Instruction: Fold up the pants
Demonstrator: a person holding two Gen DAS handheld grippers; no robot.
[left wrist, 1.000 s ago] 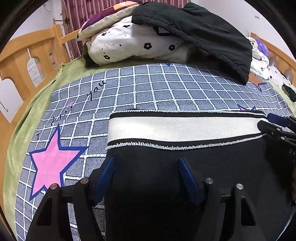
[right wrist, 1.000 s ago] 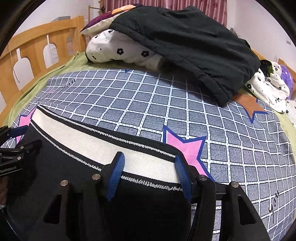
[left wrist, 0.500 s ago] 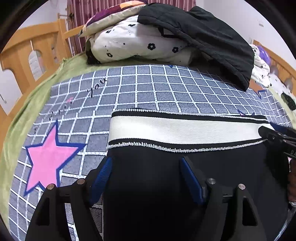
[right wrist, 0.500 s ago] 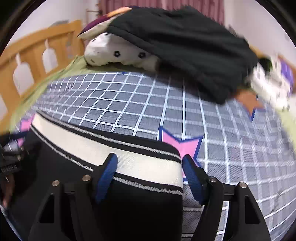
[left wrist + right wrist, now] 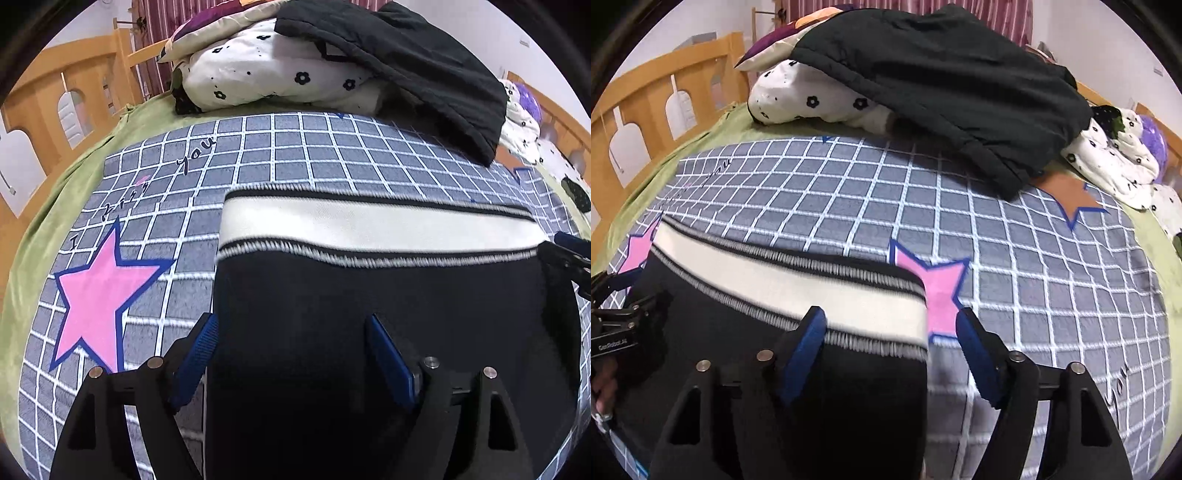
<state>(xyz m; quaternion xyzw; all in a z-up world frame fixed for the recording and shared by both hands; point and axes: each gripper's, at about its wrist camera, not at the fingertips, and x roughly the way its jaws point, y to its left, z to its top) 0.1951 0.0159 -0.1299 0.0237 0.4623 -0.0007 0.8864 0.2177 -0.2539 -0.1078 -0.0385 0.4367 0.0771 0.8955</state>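
Black pants (image 5: 369, 302) with a white, black-edged waistband (image 5: 369, 225) lie flat on the checked bedspread. My left gripper (image 5: 291, 332) is open over the pants' left edge, its blue fingers (image 5: 195, 354) spread wide just behind the waistband. My right gripper (image 5: 890, 328) is open over the pants' (image 5: 738, 347) right waistband corner (image 5: 879, 314), one finger on the cloth, the other over the bedspread. Each gripper shows at the edge of the other's view.
The grey checked bedspread (image 5: 295, 155) with pink stars (image 5: 96, 291) covers the bed. A pile of flowered bedding (image 5: 277, 70) and a black garment (image 5: 942, 81) lies at the far end. A wooden bed rail (image 5: 646, 103) runs along the left.
Both grippers have drawn back a little along the pants, away from the waistband. Their jaws have stayed open. The pants lie as before.
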